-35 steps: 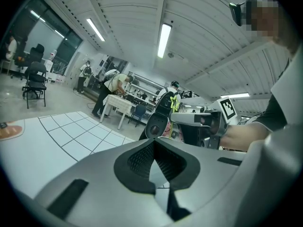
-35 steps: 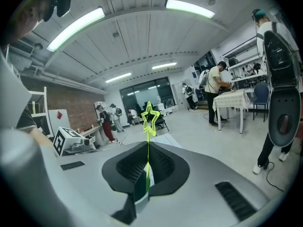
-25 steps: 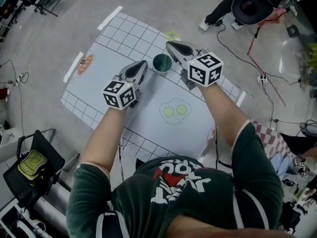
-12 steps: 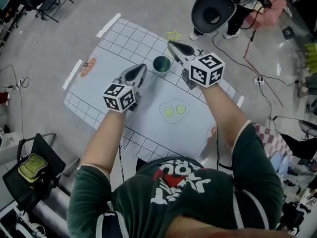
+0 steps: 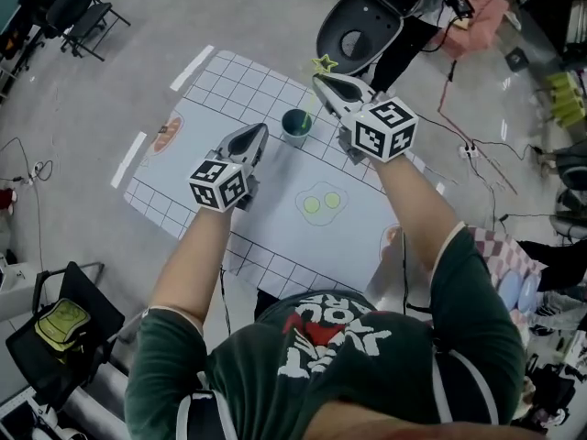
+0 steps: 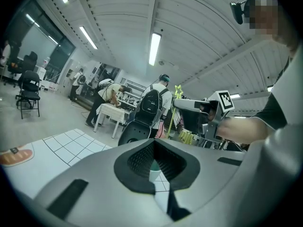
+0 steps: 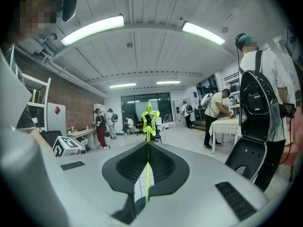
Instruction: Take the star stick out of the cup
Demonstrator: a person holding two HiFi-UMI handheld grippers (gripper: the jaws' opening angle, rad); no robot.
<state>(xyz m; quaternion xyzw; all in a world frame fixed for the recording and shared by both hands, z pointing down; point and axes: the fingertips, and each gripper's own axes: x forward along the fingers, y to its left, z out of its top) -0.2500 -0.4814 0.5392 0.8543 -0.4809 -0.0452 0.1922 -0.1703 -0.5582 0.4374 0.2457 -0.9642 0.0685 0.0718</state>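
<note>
Right gripper (image 5: pixel 321 80) with star stick (image 5: pixel 323 63) up, star higher above the cup (image 5: pixel 296 125). Left gripper (image 5: pixel 260 131) beside the cup also raised. Black seat shell (image 5: pixel 358 30) behind moved nearer the cup.

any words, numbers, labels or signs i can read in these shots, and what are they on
No text here can be read for sure.
Shirt print: white and red lettering, upside down and creased, not readable.
Marker cubes: black-and-white square codes, no letters.
Table mat: grid and food pictures, no words legible.
White panel: red diamond sign, no words.
</note>
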